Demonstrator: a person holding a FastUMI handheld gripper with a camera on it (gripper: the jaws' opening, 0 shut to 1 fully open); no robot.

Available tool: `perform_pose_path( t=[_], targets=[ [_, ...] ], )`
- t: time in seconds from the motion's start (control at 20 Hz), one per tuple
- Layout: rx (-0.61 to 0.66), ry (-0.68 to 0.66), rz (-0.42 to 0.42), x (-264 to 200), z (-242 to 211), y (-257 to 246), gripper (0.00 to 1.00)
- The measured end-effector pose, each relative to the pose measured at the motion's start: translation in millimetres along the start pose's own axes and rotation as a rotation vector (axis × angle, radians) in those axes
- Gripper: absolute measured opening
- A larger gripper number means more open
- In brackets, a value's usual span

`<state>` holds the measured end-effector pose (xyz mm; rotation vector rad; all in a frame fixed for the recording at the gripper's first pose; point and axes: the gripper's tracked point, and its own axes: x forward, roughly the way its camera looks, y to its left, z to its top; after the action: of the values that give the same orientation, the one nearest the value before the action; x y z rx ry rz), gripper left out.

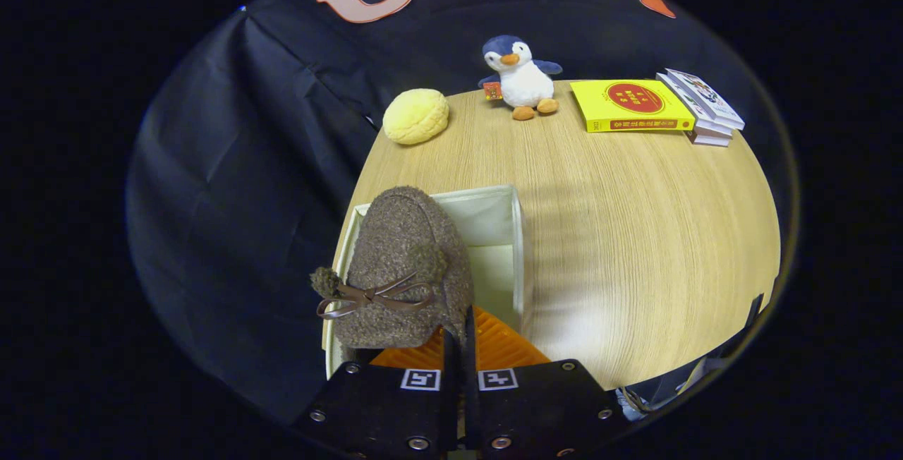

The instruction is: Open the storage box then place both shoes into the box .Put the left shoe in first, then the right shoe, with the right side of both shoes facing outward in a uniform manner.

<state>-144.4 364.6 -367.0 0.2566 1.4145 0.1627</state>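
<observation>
Gripper (460, 347) nearest, fingers drawn almost together, only a thin dark slit between them, pinched on the rim of a fuzzy brown shoe (405, 269). Exact grip spot partly hidden behind the shoe's own bulk, though both fingers appear to press on its edge. Shoe hanging toe-away just ahead of the fingers and slightly left, brown bow and pom-poms across its upper, held above the left half of the open storage box (518, 248).

Box cream-walled, lid out of the way, interior pale and bare on the right side beside the shoe. Left wall close to the table's left edge; far wall just beyond the shoe's toe; right wall standing upright with free room to its right.

Wooden table (635, 234) light-grained, wide open stretch right of the box and beyond it. Left edge of the table running diagonally beside the box, dark cloth wall dropping right behind it.

Far side: yellow round plush bun (416, 116) at the far left near the edge, a penguin toy (520, 79) seated at the far middle, a yellow book (631, 105) to its right, touching a small stack of books (702, 109) at the far right.
</observation>
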Motion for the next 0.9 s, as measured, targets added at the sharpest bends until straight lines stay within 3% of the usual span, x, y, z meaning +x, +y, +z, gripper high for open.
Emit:
perform_pose_path(
  t=[0.3,0.45,0.55,0.7,0.9],
  targets=[
    [-0.03,0.056,-0.111,25.4,-15.6,-11.9,0.07],
    [-0.017,0.083,-0.064,23.4,-21.1,-0.2,0.19],
    [0.008,0.102,-0.027,12.7,-26.9,4.4,0.2],
    [0.019,0.058,0.037,-2.0,-16.5,7.9,0.26],
    [0.025,-0.072,0.082,-34.2,12.1,-2.7,0.43]
  ],
)
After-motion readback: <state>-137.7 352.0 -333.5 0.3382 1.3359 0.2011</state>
